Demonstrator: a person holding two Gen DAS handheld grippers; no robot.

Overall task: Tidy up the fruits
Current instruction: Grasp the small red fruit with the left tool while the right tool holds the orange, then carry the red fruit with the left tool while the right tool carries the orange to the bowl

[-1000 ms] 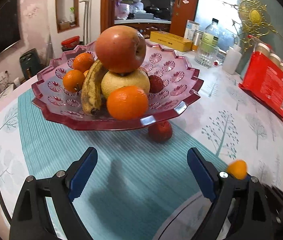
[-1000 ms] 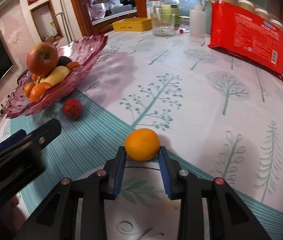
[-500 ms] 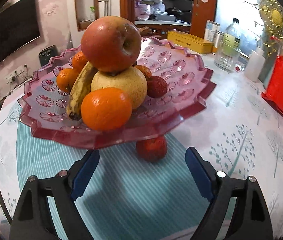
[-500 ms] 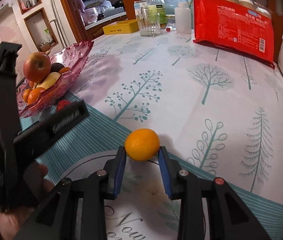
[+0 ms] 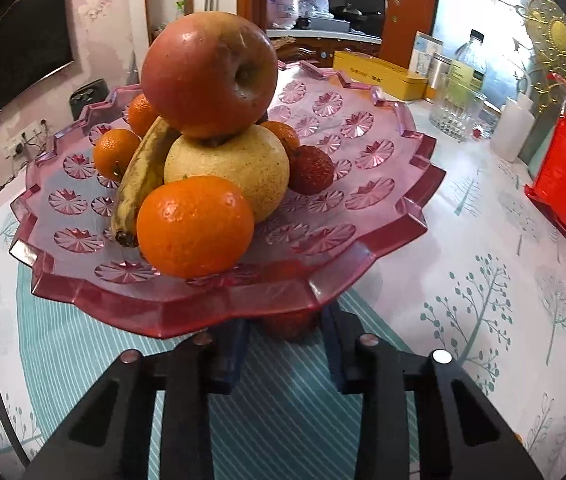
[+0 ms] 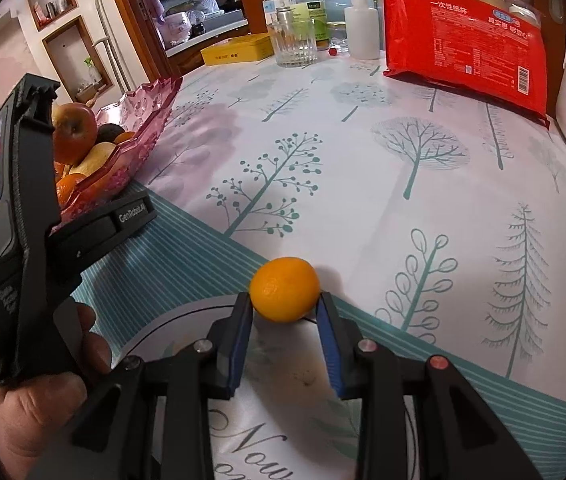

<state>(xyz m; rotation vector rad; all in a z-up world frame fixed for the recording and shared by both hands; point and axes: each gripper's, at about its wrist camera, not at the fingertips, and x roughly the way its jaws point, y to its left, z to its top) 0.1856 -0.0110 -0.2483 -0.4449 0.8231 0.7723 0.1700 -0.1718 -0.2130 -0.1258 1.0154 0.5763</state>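
Observation:
A pink glass fruit dish (image 5: 367, 240) holds an apple (image 5: 209, 74), a pear (image 5: 229, 170), a banana (image 5: 139, 184), several oranges and a lychee (image 5: 310, 170). A second red lychee (image 5: 289, 324) lies on the table under the dish's front rim. My left gripper (image 5: 285, 330) has its fingertips either side of this lychee, partly hidden by the rim; contact is unclear. My right gripper (image 6: 285, 308) is shut on a small orange (image 6: 285, 289) resting on the table. The dish also shows in the right wrist view (image 6: 139, 128).
A red package (image 6: 467, 36) stands at the table's far right. A glass (image 6: 293, 46), bottles (image 6: 309, 4) and a yellow box (image 6: 239, 54) stand at the back. The left gripper's body (image 6: 23, 240) and hand fill the left of the right wrist view.
My left gripper moved forward under the dish's rim and its jaws narrowed around the lychee. My right gripper stayed shut on the orange, shifting slightly.

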